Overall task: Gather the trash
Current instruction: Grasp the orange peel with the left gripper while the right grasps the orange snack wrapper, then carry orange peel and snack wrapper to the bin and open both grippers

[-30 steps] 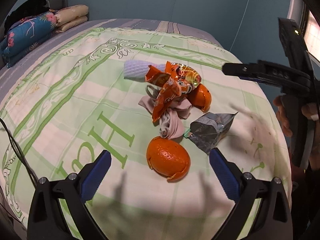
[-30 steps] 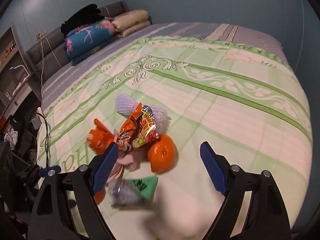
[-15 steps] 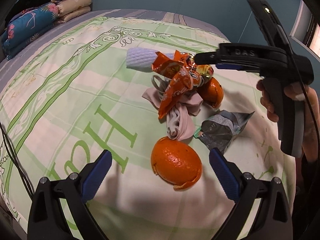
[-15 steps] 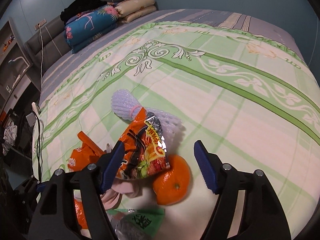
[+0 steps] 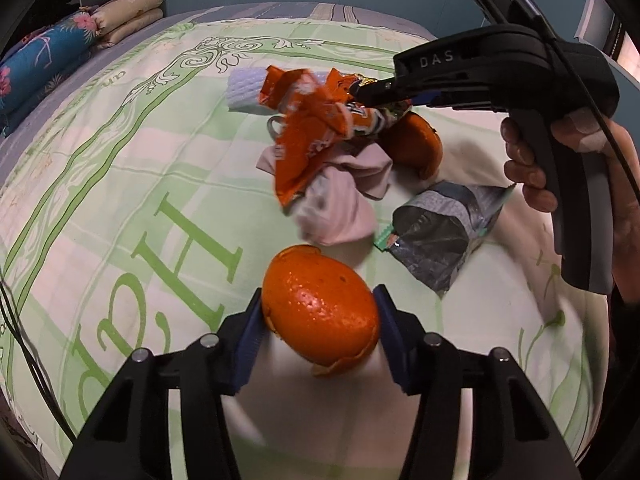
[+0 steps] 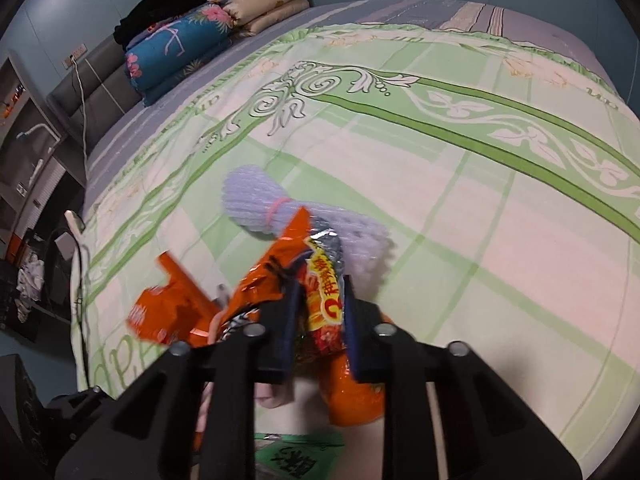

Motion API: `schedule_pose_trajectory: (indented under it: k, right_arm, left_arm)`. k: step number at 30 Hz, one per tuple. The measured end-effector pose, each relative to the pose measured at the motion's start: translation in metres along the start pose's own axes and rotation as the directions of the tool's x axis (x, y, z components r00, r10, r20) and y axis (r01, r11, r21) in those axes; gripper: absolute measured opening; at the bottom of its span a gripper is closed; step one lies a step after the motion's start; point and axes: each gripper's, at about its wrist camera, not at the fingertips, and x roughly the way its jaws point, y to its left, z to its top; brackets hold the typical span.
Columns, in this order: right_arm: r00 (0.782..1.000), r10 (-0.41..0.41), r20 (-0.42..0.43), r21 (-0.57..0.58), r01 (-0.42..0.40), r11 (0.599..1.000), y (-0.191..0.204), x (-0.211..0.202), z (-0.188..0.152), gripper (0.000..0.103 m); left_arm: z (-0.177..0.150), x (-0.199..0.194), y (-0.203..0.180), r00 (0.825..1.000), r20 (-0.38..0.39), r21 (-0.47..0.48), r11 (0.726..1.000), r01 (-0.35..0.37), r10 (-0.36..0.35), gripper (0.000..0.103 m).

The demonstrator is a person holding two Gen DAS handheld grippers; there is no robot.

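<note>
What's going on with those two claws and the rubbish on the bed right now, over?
Left gripper clamped on orange peel. Right gripper pinching orange snack wrapper. Silver wrapper, pink cloth still on bed. Nothing blocking.

Walls: plain blue-teal [image 6: 100, 12], smooth and bare
Bed: wide, filling most of both views, with a grey padded headboard [image 6: 96, 80]
Bedspread: pale green and cream checks [image 6: 460, 184], dark green bands, white scrollwork, large green letters [image 5: 188, 240]
Under-sheet: grey-lilac with stripes [image 6: 472, 12] at the far end
Pillows: blue floral one [image 6: 176, 48], two beige ones stacked beside it [image 6: 264, 0], a black cloth heap [image 6: 156, 0] on top
Cable: white lead [image 6: 82, 108] hanging over the headboard
Shelving: dim shelves [image 6: 24, 152] at the left edge of the right wrist view
Light: soft indoor glow, brighter strip at a window edge [image 5: 628, 56]
</note>
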Motion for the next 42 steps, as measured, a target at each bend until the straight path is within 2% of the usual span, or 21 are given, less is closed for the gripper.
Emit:
schedule_pose_trajectory:
  k: [4,14,21,29,35,42]
  right_arm:
    - [1.0,-0.002,0.009,-0.019,0.002,1.0,0.003,-0.009,-0.003,0.01]
    - [0.999,-0.01,0.046,-0.007,0.01,1.0,-0.013,-0.041,-0.025,0.008]
    - [0.995,-0.054,0.089,0.025,0.052,0.998,-0.037,-0.081,-0.041,0.007]
    - [0.989,-0.115,0.092,0.026,0.113,0.993,-0.058,-0.124,-0.075,0.007]
    - [0.975,-0.172,0.139,0.071,0.164,0.984,-0.08,-0.164,-0.095,0.007]
    - [0.946,-0.214,0.244,0.124,0.188,0.974,-0.094,-0.225,-0.105,0.007]
  left_arm:
    - [-0.005,-0.007,-0.005,1.0,0.0,0.028,1.0,0.005,-0.005,0.045]
    - [-0.015,-0.049,-0.015,0.998,0.031,0.069,0.996,0.057,-0.059,0.044]
    - [-0.018,-0.074,-0.013,0.995,0.061,0.06,0.996,0.072,-0.076,0.044]
    - [-0.021,-0.094,-0.022,0.99,0.105,0.081,0.993,0.085,-0.093,0.044]
    - [-0.024,-0.104,-0.028,0.988,0.123,0.089,0.993,0.083,-0.094,0.044]
    - [-0.023,-0.127,-0.036,0.98,0.17,0.102,0.991,0.084,-0.1,0.044]
